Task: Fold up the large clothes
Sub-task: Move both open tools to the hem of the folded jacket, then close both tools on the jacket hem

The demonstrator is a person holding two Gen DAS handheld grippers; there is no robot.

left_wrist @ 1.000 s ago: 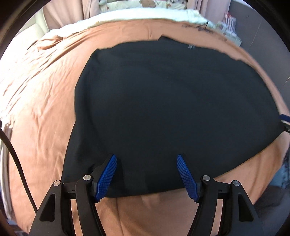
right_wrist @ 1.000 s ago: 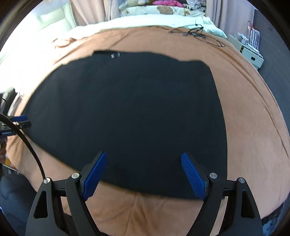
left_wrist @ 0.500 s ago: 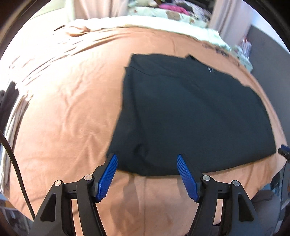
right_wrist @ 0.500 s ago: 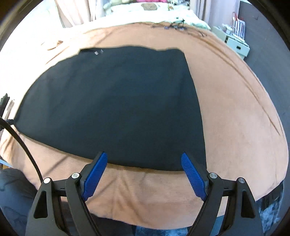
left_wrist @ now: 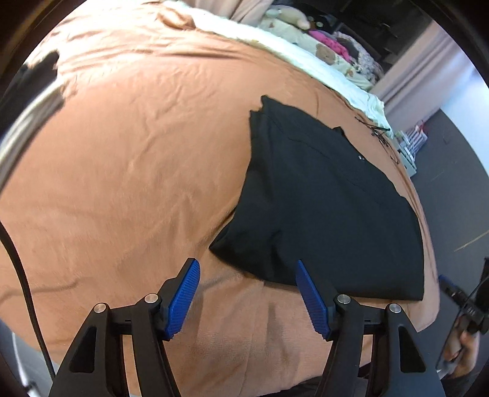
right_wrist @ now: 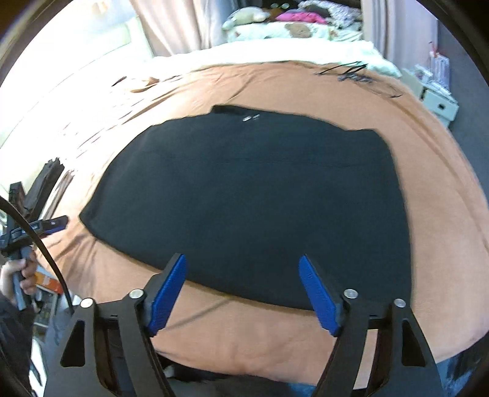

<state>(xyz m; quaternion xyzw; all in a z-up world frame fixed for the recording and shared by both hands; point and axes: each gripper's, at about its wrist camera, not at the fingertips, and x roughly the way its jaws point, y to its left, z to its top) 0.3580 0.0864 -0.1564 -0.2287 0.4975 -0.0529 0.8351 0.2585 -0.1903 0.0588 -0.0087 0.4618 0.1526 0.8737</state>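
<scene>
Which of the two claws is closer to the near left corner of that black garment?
The left gripper: that corner of the black garment lies just beyond its open fingers. The right gripper is open over the garment's near edge, further right.

Black garment on a rust-orange bed cover

The folded garment [left_wrist: 330,207] is plain black with no print, bearing only a tiny pale tag mark [right_wrist: 251,117] near its far edge. The bed cover [left_wrist: 128,171] beneath it is a uniform rust-orange, unpatterned. Past it lies a white blanket [right_wrist: 275,50], then cream bedding printed with brown bears [left_wrist: 324,52], and a bright pink cloth [right_wrist: 301,16] on top. The curtains [right_wrist: 180,27] are dusty pink. Each hand-held gripper, left [left_wrist: 246,297] and right [right_wrist: 243,294], has a black frame with ribbed royal-blue pads [left_wrist: 185,293]. The floor [left_wrist: 452,171] is dark grey.
</scene>
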